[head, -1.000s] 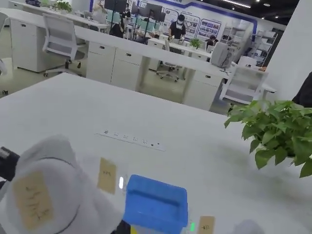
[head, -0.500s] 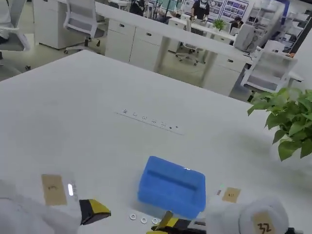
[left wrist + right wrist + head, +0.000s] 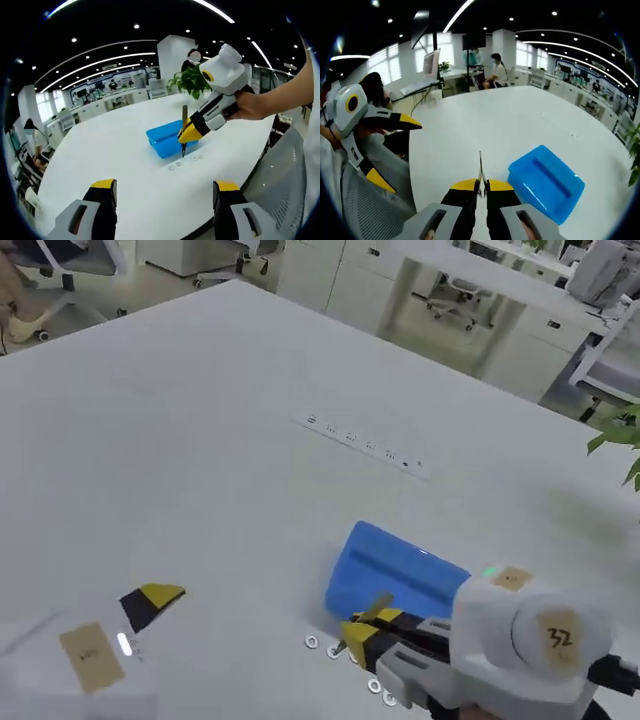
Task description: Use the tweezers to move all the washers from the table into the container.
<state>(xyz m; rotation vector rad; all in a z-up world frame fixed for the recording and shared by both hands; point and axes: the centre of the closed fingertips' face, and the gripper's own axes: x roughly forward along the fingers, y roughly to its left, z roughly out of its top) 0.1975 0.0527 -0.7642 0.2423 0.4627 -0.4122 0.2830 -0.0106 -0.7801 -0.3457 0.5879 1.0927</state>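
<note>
Looking down from the head view, the right gripper hangs low over the white counter, its fingers clenched on the tweezers. The tips point toward a loose line of washers, which lie on the counter just in front of the blue container. None looks lifted yet. From the left gripper view, the left gripper has its fingers spread wide and empty, well back from the work. Across the counter the tweezers stand nearly upright with their points just above the washers, close by the container's near wall. In the right gripper view the yellow-tipped fingers are pressed together on the tweezers' thin shaft, with the container near on the right. I cannot tell whether its top is open. The likely trouble is in the pick. The washers are flat and thin on a smooth surface, so a slanted or hard touch could skate one away or flick it off the counter. The tweezers are pinched along a narrow shaft and may twist in the grip, so a washer could fall short of the container. The tips could also nudge the container.
</note>
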